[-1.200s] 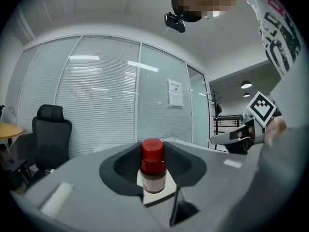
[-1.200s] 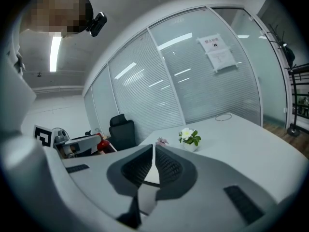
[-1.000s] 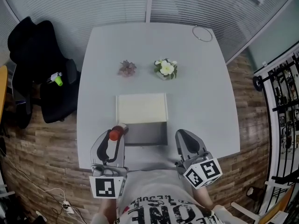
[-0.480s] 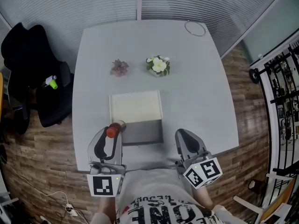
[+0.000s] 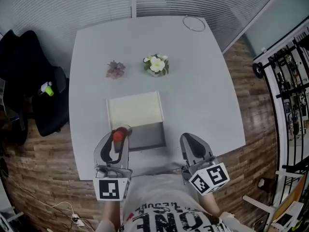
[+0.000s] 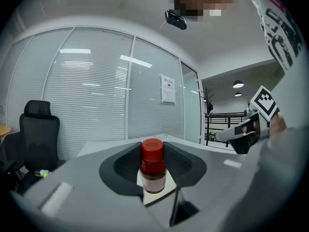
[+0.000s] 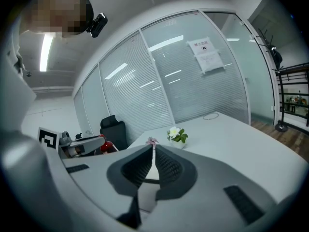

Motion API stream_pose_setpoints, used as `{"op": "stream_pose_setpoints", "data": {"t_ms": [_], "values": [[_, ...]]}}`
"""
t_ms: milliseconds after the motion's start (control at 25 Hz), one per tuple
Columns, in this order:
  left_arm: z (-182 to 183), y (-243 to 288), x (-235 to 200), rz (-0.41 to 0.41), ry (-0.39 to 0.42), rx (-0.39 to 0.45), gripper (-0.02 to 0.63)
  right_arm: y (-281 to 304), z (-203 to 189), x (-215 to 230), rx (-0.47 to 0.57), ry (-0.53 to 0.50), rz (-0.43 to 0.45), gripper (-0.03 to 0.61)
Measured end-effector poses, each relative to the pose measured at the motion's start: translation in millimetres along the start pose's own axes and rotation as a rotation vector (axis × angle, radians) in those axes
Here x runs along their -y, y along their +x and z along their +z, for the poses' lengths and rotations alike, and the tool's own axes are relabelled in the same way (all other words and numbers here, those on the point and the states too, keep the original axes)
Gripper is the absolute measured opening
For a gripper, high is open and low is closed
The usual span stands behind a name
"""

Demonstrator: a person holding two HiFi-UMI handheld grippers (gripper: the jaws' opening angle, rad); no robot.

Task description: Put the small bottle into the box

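With the small bottle [image 6: 153,170] clamped upright in the left tool [image 5: 116,140], just short of the box [image 5: 147,134] ahead, the carry looks under way and next needs a reach over the opening, while the right tool [image 7: 153,153] idles, jaws together.

Bright, even office light, mostly from a ceiling strip [image 7: 47,52] that streaks across the glass wall [image 6: 96,91]. Shadows are soft. Heavy fisheye bend and dark corners in both gripper views. The small bottle [image 6: 153,166] is sharp; the background looks slightly soft, I think.
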State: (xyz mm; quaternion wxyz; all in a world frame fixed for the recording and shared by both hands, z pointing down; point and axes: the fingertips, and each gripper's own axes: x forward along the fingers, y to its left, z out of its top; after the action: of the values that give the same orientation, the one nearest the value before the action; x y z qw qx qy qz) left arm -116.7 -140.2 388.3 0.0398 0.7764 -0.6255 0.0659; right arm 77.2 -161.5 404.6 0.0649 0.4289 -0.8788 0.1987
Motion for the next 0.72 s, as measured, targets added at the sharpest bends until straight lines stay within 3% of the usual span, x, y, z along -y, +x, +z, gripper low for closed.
{"op": "stream_pose_setpoints", "data": {"t_ms": [480, 720], "values": [[-31, 11, 13, -0.062, -0.039, -0.086, 0.143, 3, -2, 0, -0.008, 0.003, -0.030, 0.026], [-35, 15, 14, -0.075, -0.012, -0.047, 0.143, 0, -4, 1, -0.014, 0.006, -0.047, 0.026]]}}
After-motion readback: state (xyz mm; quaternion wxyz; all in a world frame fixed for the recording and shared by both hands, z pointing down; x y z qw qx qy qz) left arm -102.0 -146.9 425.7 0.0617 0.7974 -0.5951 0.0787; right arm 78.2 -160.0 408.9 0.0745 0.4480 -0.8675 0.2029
